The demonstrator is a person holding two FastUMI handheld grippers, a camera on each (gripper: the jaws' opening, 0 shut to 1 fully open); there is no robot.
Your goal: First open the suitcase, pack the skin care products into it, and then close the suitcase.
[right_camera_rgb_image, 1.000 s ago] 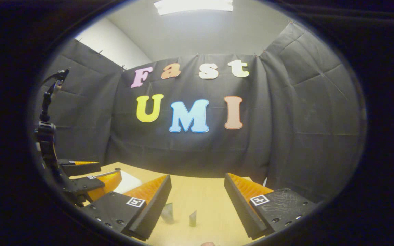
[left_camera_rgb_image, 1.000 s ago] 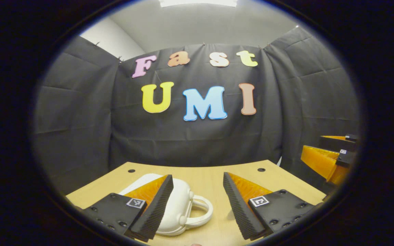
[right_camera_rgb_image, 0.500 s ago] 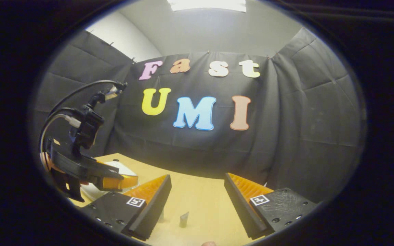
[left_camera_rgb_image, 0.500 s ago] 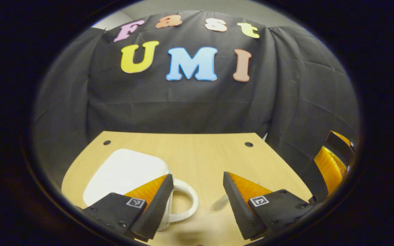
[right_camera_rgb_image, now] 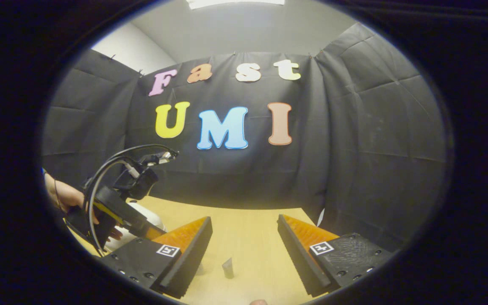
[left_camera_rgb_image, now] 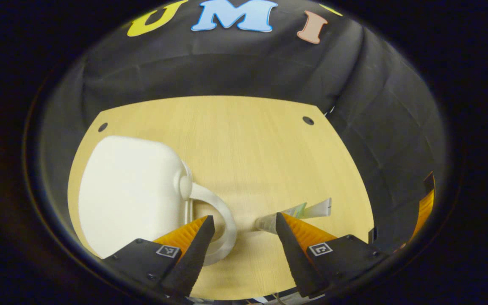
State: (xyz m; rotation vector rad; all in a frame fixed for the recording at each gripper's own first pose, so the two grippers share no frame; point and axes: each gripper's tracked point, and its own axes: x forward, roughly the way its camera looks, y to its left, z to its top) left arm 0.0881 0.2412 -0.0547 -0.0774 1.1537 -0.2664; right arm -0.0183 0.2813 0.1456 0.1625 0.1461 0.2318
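A small white suitcase (left_camera_rgb_image: pixel 131 190) lies closed and flat on the wooden table (left_camera_rgb_image: pixel 244 140), its loop handle (left_camera_rgb_image: pixel 223 222) toward me. My left gripper (left_camera_rgb_image: pixel 244 245) hovers open above the handle's right side, one finger over the loop. Skin care tubes (left_camera_rgb_image: pixel 301 210) lie to the right, partly hidden behind the right finger. In the right gripper view, my right gripper (right_camera_rgb_image: pixel 245 254) is open above the table, a small tube (right_camera_rgb_image: pixel 227 267) standing between its fingers farther off. The left gripper's body (right_camera_rgb_image: pixel 112 207) and the hand holding it (right_camera_rgb_image: pixel 64 197) sit at the left, over the suitcase (right_camera_rgb_image: pixel 148 218).
The table has two round holes near its far corners (left_camera_rgb_image: pixel 308 120). Black cloth walls close in behind and beside it. The far half of the tabletop is bare wood. The other gripper's finger edge (left_camera_rgb_image: pixel 424 207) shows at the far right of the left gripper view.
The left gripper has tilted down and risen, so the suitcase top and the tubes came into its view. The right gripper has shifted slightly; the left gripper's body moved lower in its view.
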